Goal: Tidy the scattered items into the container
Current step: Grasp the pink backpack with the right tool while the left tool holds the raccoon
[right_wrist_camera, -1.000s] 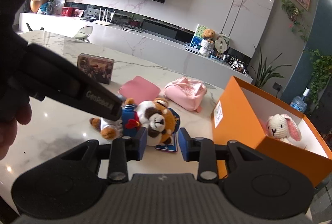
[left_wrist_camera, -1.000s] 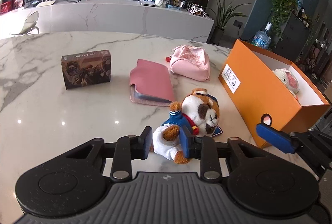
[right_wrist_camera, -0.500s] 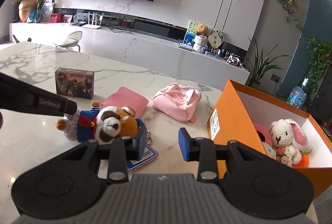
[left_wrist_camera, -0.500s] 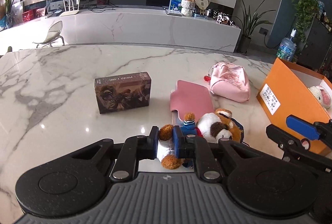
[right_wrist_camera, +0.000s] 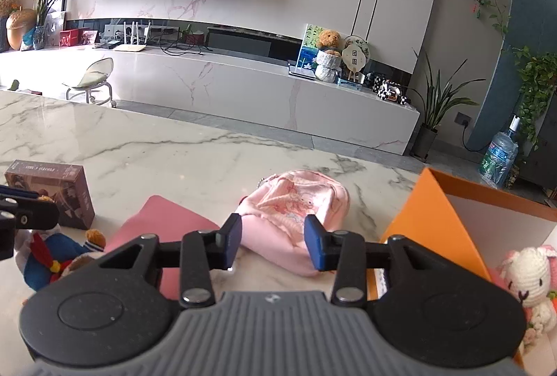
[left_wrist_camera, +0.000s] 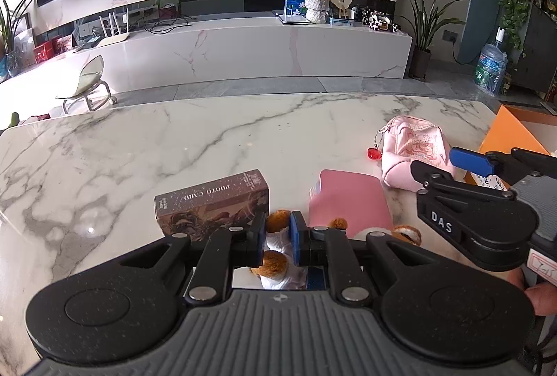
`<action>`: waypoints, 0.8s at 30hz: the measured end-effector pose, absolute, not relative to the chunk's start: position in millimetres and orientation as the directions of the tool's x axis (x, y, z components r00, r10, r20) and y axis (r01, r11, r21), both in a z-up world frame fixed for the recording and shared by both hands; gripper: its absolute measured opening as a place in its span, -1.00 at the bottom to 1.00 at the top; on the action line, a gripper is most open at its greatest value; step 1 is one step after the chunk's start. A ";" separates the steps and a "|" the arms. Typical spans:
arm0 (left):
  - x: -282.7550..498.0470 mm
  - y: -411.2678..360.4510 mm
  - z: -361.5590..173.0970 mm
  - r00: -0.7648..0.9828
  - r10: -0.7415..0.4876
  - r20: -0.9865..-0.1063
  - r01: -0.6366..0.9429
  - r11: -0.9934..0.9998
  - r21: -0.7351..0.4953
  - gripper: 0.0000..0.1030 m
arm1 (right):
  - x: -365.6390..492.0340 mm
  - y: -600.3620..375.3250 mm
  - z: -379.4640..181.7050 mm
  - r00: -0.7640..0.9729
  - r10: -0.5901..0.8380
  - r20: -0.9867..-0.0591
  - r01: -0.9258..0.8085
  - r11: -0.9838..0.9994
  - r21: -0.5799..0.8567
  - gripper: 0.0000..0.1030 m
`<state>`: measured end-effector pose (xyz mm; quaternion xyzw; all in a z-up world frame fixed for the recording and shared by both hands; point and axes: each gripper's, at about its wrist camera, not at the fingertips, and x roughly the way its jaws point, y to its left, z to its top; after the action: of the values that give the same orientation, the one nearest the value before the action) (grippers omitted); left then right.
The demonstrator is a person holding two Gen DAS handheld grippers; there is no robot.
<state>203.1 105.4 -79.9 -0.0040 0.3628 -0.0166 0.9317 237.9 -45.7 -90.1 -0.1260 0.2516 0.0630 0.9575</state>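
Left wrist view: my left claw (left_wrist_camera: pixel 276 242) pinches the plush dog (left_wrist_camera: pixel 275 250) by its legs, low at 6 o'clock, so it can travel to the orange box (left_wrist_camera: pixel 504 128) at 3 o'clock. Photo-card box (left_wrist_camera: pixel 212 205) and pink wallet (left_wrist_camera: pixel 348 202) lie on the table (left_wrist_camera: pixel 139 149).

Right wrist view: my right claw (right_wrist_camera: pixel 272 245) gapes wide around the pink pouch (right_wrist_camera: pixel 296 202), empty, lined up for a grab. A knitted bunny (right_wrist_camera: pixel 529 275) already sits inside the box at 4 o'clock.

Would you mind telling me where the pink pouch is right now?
The pink pouch lies on the marble table, straight ahead of the open right gripper in its view, between the pink wallet and the orange box.
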 end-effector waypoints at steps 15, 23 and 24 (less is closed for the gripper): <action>217.5 100.4 -86.2 0.718 -0.005 -0.696 0.022 1.000 0.016 -0.67 | 266.0 -40.4 -118.3 0.839 0.018 -0.544 -0.177 0.954 -0.242 -0.30; 212.7 103.0 -83.6 0.712 -0.005 -0.702 0.013 1.000 0.007 -0.67 | 261.5 -37.6 -118.6 0.844 -0.005 -0.536 -0.177 0.941 -0.287 -0.74; 211.6 102.9 -82.8 0.712 -0.005 -0.702 0.013 1.000 0.007 -0.67 | 259.9 -37.0 -117.1 0.847 -0.007 -0.531 -0.174 0.941 -0.291 -0.76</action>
<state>211.6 102.9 -82.8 0.0057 0.3792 -0.0049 0.9253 259.9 -37.0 -117.1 -0.1661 0.2729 0.0439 0.9466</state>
